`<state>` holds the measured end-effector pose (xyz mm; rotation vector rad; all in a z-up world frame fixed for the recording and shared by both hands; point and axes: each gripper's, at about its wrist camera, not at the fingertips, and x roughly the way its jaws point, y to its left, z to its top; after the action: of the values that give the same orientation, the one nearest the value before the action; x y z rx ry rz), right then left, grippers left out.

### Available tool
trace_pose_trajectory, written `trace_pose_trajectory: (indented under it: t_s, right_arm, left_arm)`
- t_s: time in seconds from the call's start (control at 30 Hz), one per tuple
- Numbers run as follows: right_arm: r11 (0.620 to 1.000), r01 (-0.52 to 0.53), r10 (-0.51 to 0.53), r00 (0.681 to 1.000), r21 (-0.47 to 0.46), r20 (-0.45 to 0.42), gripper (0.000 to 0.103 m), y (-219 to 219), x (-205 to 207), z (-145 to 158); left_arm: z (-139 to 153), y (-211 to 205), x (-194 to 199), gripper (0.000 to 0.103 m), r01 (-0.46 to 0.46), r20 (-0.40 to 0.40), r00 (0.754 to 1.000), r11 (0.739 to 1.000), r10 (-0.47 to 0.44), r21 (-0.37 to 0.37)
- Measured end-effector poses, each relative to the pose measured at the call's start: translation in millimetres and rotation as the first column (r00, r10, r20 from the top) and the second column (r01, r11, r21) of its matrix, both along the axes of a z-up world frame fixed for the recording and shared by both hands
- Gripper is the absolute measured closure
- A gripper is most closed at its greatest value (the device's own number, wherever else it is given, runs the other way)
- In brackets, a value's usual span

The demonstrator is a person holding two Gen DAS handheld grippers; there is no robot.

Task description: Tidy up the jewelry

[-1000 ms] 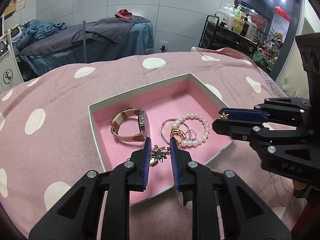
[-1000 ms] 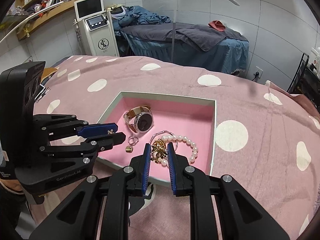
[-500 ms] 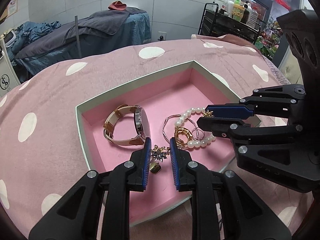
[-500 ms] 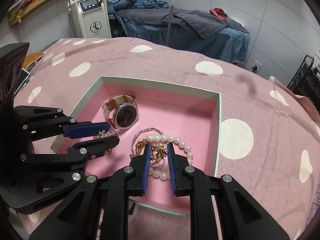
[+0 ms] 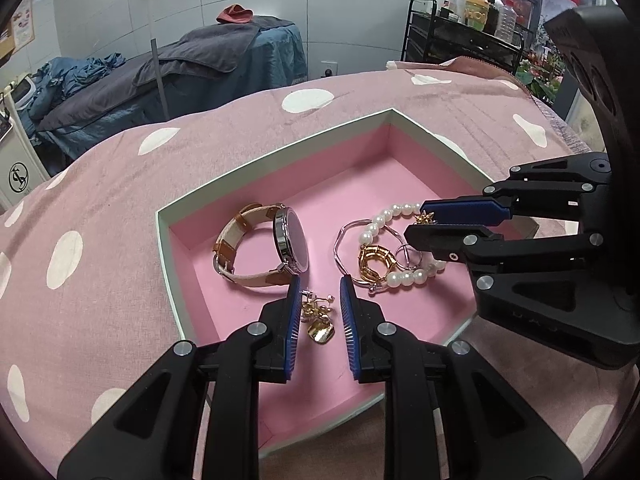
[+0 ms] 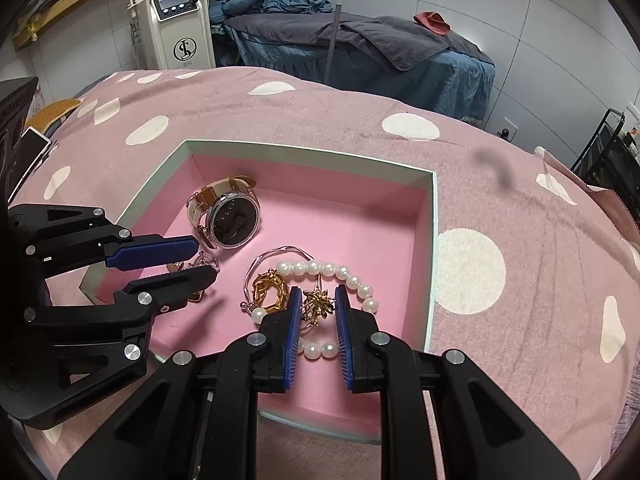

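A pale green box with a pink floor [image 5: 340, 176] [image 6: 352, 216] lies on the spotted bedspread. In it are a tan-strapped watch [image 5: 276, 244] [image 6: 228, 216], a pearl bracelet [image 5: 384, 224] [image 6: 332, 272], a gold chain ring [image 5: 374, 262] [image 6: 270, 288] and a thin silver bangle [image 5: 340, 244]. My left gripper [image 5: 319, 296] [image 6: 200, 258] is low over the box with its fingers slightly apart, and a gold earring [image 5: 318, 314] lies between them. My right gripper [image 6: 316, 300] [image 5: 416, 224] is narrowly shut on a gold star earring [image 6: 316, 304] just above the pearls.
The pink bedspread with white dots [image 5: 100, 240] surrounds the box. A massage bed with grey towels [image 6: 380, 40] stands behind. A white machine [image 6: 180, 20] is at the back left, a black trolley with bottles [image 5: 464, 28] at the back right.
Both grippers have come down and forward into the box. The left fingers have spread slightly and its earring now lies on the pink floor. The right gripper still holds the star earring.
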<state>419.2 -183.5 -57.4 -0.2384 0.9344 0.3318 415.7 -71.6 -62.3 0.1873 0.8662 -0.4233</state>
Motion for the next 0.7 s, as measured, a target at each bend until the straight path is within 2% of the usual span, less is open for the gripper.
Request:
trace_pose_trajectory:
  t_s: [0.1, 0.13, 0.23, 0.33, 0.37, 0.47, 0.5, 0.6, 0.7]
  right_arm:
    - [1.0, 0.0, 0.0, 1.0, 0.01, 0.005, 0.084, -1, -1, 2]
    - [1.0, 0.0, 0.0, 1.0, 0.012, 0.009, 0.083, -2, -1, 3]
    - [1.0, 0.002, -0.002, 0.999, 0.009, 0.044, 0.07, -4, -5, 10]
    - [1.0, -0.001, 0.001, 0.991, -0.005, 0.137, 0.057, -7, -15, 25]
    - [1.0, 0.003, -0.001, 0.986, -0.015, 0.169, 0.05, -8, -19, 31]
    - [1.0, 0.027, -0.024, 0.969, -0.005, 0.246, 0.032, -16, -31, 47]
    - [0.999, 0.037, -0.038, 0.963, 0.007, 0.265, 0.024, -18, -36, 53]
    - [0.996, 0.072, -0.087, 0.944, 0.059, 0.317, 0.009, -27, -52, 68]
    - [0.986, 0.093, -0.134, 0.933, 0.136, 0.334, 0.007, -37, -74, 79]
  left_arm:
    - [5, 2, -3, 0.063, -0.016, 0.023, 1.0, 1.0, 0.016, -0.001]
    - [7, 3, -4, 0.053, -0.024, 0.036, 0.999, 1.0, 0.024, -0.004]
    - [15, 8, -11, 0.04, -0.037, 0.064, 0.997, 0.999, 0.037, -0.013]
    - [27, 14, -22, 0.031, -0.043, 0.109, 0.993, 0.999, 0.043, -0.008]
    - [32, 17, -28, 0.025, -0.05, 0.131, 0.99, 0.999, 0.05, -0.002]
    - [46, 28, -44, 0.017, -0.091, 0.199, 0.976, 0.996, 0.09, -0.003]
    - [51, 32, -50, 0.015, -0.101, 0.212, 0.972, 0.995, 0.102, -0.017]
    - [66, 47, -72, 0.01, -0.133, 0.243, 0.958, 0.988, 0.15, -0.084]
    - [81, 60, -100, 0.007, -0.157, 0.29, 0.937, 0.975, 0.197, -0.155]
